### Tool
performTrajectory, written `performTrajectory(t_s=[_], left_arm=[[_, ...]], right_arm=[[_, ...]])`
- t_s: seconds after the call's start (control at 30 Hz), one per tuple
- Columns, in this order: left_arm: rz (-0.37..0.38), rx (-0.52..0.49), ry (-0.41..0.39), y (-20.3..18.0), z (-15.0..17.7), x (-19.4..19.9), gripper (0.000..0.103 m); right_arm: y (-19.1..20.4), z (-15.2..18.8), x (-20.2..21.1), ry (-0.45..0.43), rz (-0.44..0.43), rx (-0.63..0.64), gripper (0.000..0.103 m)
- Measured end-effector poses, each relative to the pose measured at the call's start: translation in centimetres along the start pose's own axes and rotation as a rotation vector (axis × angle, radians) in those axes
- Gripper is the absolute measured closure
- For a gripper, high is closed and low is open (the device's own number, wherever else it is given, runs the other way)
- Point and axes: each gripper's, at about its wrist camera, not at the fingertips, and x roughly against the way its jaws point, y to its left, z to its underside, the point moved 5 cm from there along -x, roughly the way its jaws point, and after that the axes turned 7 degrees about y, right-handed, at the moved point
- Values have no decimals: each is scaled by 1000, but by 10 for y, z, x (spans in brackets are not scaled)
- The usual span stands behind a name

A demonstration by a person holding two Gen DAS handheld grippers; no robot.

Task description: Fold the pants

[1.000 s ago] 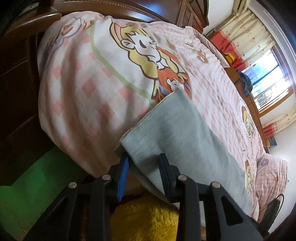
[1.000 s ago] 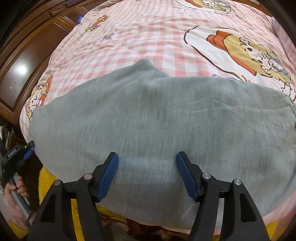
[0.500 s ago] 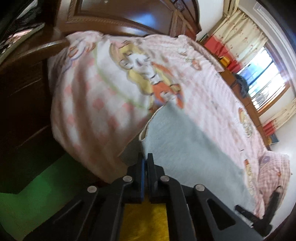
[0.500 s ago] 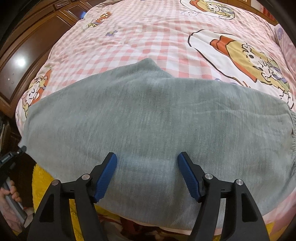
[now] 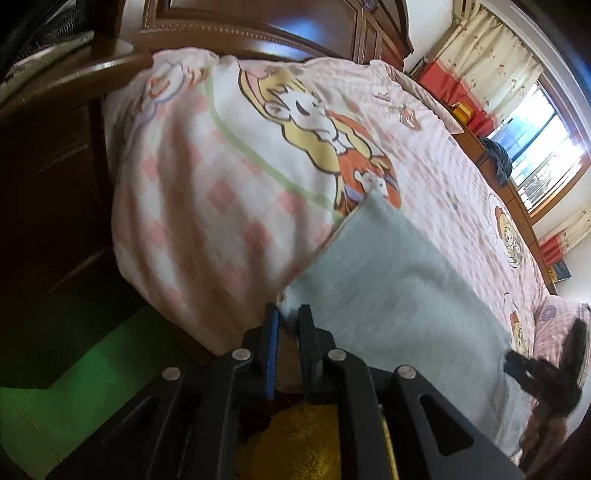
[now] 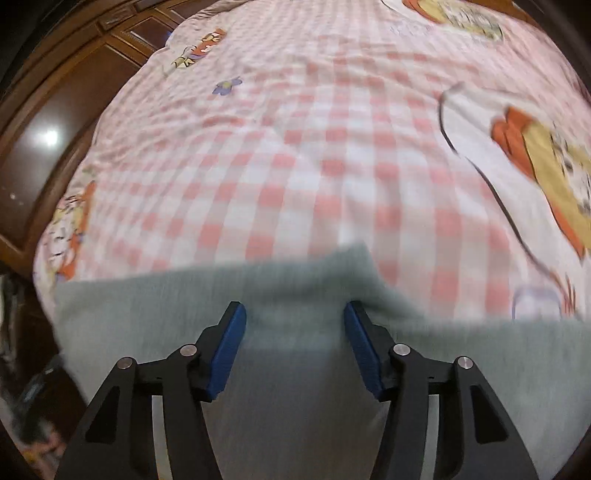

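Grey-green pants (image 5: 388,288) lie flat along the near edge of a bed with a pink checked cartoon sheet (image 5: 229,173). My left gripper (image 5: 289,316) is shut on the pants' near left corner at the bed's edge. In the right wrist view the pants (image 6: 295,295) fill the lower half. My right gripper (image 6: 293,314) is open, with its jaws set wide over the cloth near a small bump in the pants' far edge. It holds nothing. The right gripper also shows in the left wrist view (image 5: 546,373) as a dark blurred shape at the far right.
Dark wooden furniture (image 5: 48,177) stands left of the bed, with a wooden headboard (image 5: 258,33) behind. A green floor (image 5: 88,384) and a yellow fuzzy thing (image 5: 295,443) lie below the bed's edge. A window with curtains (image 5: 532,136) is at the far right.
My left gripper closed on the pants' corner. My right gripper stayed open and moved forward over the pants, so more of the sheet shows ahead of it.
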Motion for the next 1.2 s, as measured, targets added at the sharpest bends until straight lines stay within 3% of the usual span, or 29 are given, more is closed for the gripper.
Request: performTrajectory(t_s=[0.07, 0.2, 0.33, 0.43, 0.67, 0.8, 0.87, 0.93, 1.03, 1.2], left_arm=[[-6, -7, -7, 2, -4, 3, 83], [-6, -34, -28, 1, -12, 12, 70], [-7, -71, -33, -6, -14, 15, 58], [-3, -116, -23, -14, -15, 9, 44], [13, -107, 26, -22, -11, -9, 43], [-22, -131, 38, -26, -9, -16, 39], [-20, -108, 48, -24, -8, -21, 39], [-8, -79, 53, -22, -7, -24, 39], [1, -27, 59, -17, -2, -23, 39], [24, 28, 79, -6, 11, -15, 39]], right_arm=[[4, -8, -4, 3, 23, 6, 37], [4, -13, 5, -21, 19, 2, 37], [-8, 6, 37, -68, -26, -36, 38], [-24, 34, 63, -101, 9, -43, 38], [-95, 106, 105, -126, 116, -142, 38], [-144, 135, 90, -73, 180, -251, 38], [-161, 147, 77, -57, 170, -272, 38], [-160, 148, 79, -90, 173, -273, 37], [-154, 145, 76, -72, 230, -242, 33], [-153, 148, 77, -82, 223, -271, 31]])
